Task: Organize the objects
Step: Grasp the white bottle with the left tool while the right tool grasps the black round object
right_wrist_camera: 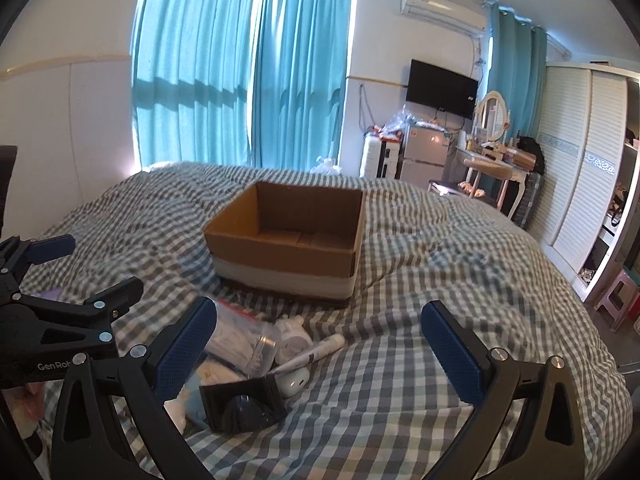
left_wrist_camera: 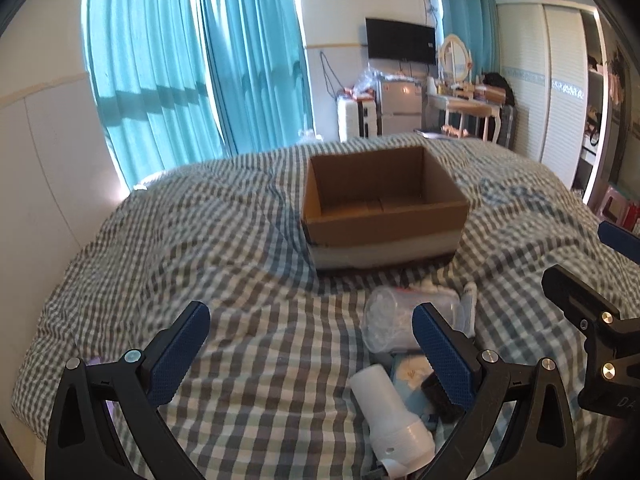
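An open, empty cardboard box (left_wrist_camera: 384, 204) sits on the checked bedspread (left_wrist_camera: 240, 264); it also shows in the right wrist view (right_wrist_camera: 286, 246). A pile of small items lies in front of it: a clear plastic jar (left_wrist_camera: 394, 322) (right_wrist_camera: 250, 340), a white bottle (left_wrist_camera: 390, 420), a white tube (right_wrist_camera: 316, 354), a white earbud case (right_wrist_camera: 294, 380) and a black holder (right_wrist_camera: 242, 404). My left gripper (left_wrist_camera: 310, 356) is open and empty, just left of the pile. My right gripper (right_wrist_camera: 320, 356) is open and empty, above the pile's right side.
Teal curtains (left_wrist_camera: 192, 76) hang behind the bed. A TV (left_wrist_camera: 400, 42), a small fridge (left_wrist_camera: 400, 106) and a dressing table (left_wrist_camera: 468, 106) stand beyond the foot. A white wardrobe (right_wrist_camera: 576, 176) and a pink stool (right_wrist_camera: 618, 296) are at the right.
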Motion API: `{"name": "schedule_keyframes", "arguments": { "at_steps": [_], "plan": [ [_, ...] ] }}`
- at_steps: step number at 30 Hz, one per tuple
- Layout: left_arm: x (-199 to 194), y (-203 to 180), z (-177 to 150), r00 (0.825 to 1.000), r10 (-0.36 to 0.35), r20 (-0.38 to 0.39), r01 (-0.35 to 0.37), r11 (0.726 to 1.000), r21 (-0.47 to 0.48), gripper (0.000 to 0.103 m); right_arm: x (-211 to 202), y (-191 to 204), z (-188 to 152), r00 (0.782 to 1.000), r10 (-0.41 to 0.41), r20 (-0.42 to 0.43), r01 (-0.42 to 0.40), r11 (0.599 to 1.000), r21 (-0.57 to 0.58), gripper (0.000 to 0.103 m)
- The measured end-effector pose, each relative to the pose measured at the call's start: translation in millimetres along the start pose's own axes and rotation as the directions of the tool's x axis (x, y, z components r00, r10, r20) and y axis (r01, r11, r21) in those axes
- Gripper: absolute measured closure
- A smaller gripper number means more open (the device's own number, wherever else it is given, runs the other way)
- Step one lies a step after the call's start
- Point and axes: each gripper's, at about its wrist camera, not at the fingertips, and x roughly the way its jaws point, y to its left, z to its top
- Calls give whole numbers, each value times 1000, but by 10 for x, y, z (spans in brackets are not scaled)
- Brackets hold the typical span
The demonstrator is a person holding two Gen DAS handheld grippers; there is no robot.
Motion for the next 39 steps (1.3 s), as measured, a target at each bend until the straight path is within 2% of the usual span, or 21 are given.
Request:
{"name": "schedule_keyframes", "arguments": {
  "at_steps": [7,14,16,21,27,29,31,35,39],
  "plan": [
    [334,-65,-284,988,-30,-153,32,999,11,0,219,16,-226,997,0,-77,0,1000,-6,0],
    [518,-239,-531,966,-95,-240,104,994,24,3,330,45,-383,992,10,-122,-12,1000,-17,0],
    [539,-284,-577,957,-128,-262,139,990,25,11,353,57,-412,991,8,-132,-11,1000,-22,1],
    [577,-399,-636,935,-197,-295,222,974,53,40,356,60,-425,991,11,-136,-14,1000,-19,1],
    [495,-370,-593,925,-240,-296,264,964,41,57,352,55,-430,991,15,-134,-17,1000,-15,1],
    [409,-308,-528,928,-254,-274,272,962,31,59,345,59,-424,991,20,-133,-22,1000,-14,1],
    [331,-266,-453,933,-263,-246,278,960,26,68,345,67,-419,991,30,-133,-32,999,-14,1],
    [207,-122,-313,946,-262,-189,268,963,8,69,370,115,-423,986,66,-151,-69,998,-14,1],
    [181,-42,-279,949,-262,-174,265,964,-8,69,467,215,-482,975,106,-196,-115,993,-34,1]
  ]
}}
